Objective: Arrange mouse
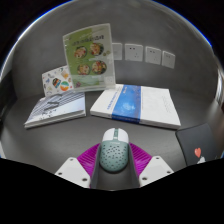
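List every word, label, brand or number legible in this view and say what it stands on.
No text can be read here.
Upright green booklet: cover print and photos, too small.
Flat book left of it: blurred.
Blue and white book: title unreadable.
Mouse between the gripper fingers: no visible marking.
Wall sockets: no labels.

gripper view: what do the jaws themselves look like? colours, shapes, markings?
The hand-held two-finger gripper has black angular jaws with pale grey edge patches. Each finger carries a magenta-purple triangular pad on its inner face. No cables, sleeves or printed markings show in this view.
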